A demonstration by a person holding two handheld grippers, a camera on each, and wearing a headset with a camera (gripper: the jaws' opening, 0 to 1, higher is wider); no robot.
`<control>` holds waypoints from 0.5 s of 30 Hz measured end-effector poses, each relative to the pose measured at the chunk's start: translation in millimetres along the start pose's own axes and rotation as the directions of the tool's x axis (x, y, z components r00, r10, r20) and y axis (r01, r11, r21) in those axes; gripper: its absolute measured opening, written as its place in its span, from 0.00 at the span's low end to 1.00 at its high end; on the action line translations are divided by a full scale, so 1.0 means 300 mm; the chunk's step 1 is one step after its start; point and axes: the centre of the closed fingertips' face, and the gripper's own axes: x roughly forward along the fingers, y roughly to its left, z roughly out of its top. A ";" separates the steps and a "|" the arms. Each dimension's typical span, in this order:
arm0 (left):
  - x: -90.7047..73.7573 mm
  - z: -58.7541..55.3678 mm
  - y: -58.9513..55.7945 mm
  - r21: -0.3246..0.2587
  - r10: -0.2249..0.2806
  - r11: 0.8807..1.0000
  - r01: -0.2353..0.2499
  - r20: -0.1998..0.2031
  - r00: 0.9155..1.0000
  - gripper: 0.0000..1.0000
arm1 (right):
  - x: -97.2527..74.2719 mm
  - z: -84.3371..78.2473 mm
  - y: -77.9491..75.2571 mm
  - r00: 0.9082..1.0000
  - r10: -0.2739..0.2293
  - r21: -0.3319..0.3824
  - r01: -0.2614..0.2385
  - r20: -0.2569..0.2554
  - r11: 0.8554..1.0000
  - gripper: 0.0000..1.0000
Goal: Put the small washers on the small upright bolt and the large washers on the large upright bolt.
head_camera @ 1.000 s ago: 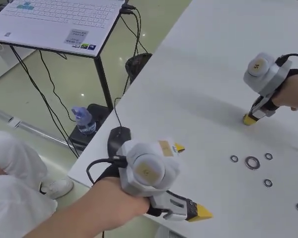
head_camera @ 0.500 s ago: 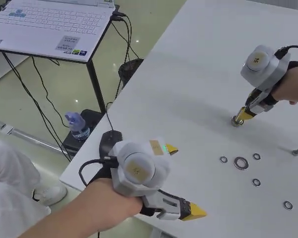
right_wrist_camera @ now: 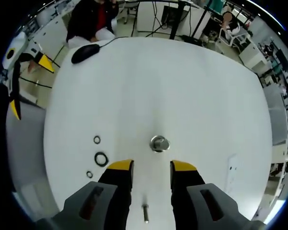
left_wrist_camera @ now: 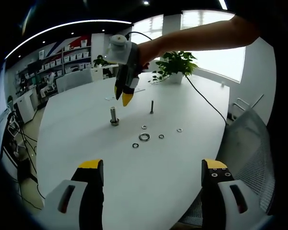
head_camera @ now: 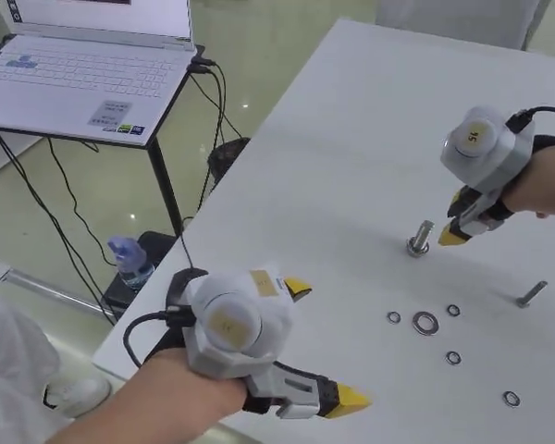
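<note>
Right tool point(right_wrist_camera: 151, 166) points down beside the large upright bolt point(right_wrist_camera: 159, 143), released; left tool point(left_wrist_camera: 152, 166) hovers level, jaws spread

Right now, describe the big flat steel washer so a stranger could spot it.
On the white table, find the thick upright steel bolt. Nearer the person lie small steel washers; the large flat steel washer among them is the only wide ring.

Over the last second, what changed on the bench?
The right gripper, whose tips were down at the large bolt, has drawn back beside it with jaws open. The bolt now stands upright on its own. Unchanged: the left gripper is open near the table edge, and the large washer, four small washers and small bolt kept their places.
</note>
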 end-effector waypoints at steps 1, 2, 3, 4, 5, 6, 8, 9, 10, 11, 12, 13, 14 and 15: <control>0.000 -0.003 0.002 0.000 0.004 1.000 -0.004 -0.003 1.000 0.84 | -0.009 -0.011 0.011 1.000 -0.001 -0.004 0.001 -0.002 1.000 0.32; 0.000 -0.004 0.004 0.001 0.010 1.000 -0.010 -0.006 1.000 0.84 | -0.016 -0.019 0.018 1.000 -0.003 -0.007 0.003 -0.005 1.000 0.32; 0.000 -0.003 0.006 -0.001 0.013 1.000 -0.013 -0.006 1.000 0.84 | -0.026 -0.025 0.029 1.000 -0.004 -0.011 0.004 -0.003 1.000 0.32; 0.000 0.001 0.005 -0.004 0.015 1.000 -0.015 -0.004 1.000 0.83 | -0.032 -0.030 0.036 1.000 -0.006 -0.012 0.006 -0.002 1.000 0.32; 0.000 0.005 0.004 -0.003 0.016 1.000 -0.016 -0.003 1.000 0.83 | -0.039 -0.038 0.047 1.000 -0.005 -0.015 0.005 -0.002 1.000 0.32; -0.001 0.012 0.003 0.007 0.025 1.000 -0.025 0.002 1.000 0.82 | -0.043 -0.042 0.055 1.000 -0.002 -0.017 0.002 0.000 1.000 0.32; 0.001 0.016 0.002 -0.001 0.025 1.000 -0.025 0.003 1.000 0.82 | -0.052 -0.046 0.075 1.000 0.003 -0.019 -0.003 0.013 1.000 0.32; 0.003 0.014 0.001 -0.005 0.023 1.000 -0.023 0.002 1.000 0.82 | -0.055 -0.048 0.089 1.000 0.009 -0.020 -0.008 0.018 1.000 0.32; 0.007 0.012 -0.003 -0.001 0.024 1.000 -0.024 -0.002 1.000 0.82 | -0.055 -0.050 0.096 1.000 0.010 -0.021 -0.010 0.022 1.000 0.32; 0.008 0.010 -0.004 0.005 0.027 1.000 -0.027 -0.006 1.000 0.82 | -0.056 -0.053 0.109 1.000 0.014 -0.024 -0.013 0.026 1.000 0.32; 0.009 0.009 -0.005 0.005 0.028 1.000 -0.028 -0.009 1.000 0.82 | -0.055 -0.055 0.118 0.999 0.017 -0.024 -0.016 0.028 1.000 0.32; 0.009 0.008 -0.006 0.004 0.028 1.000 -0.028 -0.010 1.000 0.82 | -0.055 -0.057 0.126 0.999 0.019 -0.024 -0.019 0.030 1.000 0.32; 0.009 0.008 -0.008 0.002 0.029 1.000 -0.029 -0.010 1.000 0.82 | -0.055 -0.060 0.138 0.999 0.023 -0.025 -0.022 0.034 0.999 0.32; 0.009 0.010 -0.010 0.002 0.027 1.000 -0.027 -0.009 1.000 0.83 | -0.054 -0.062 0.147 0.999 0.026 -0.026 -0.025 0.035 0.999 0.32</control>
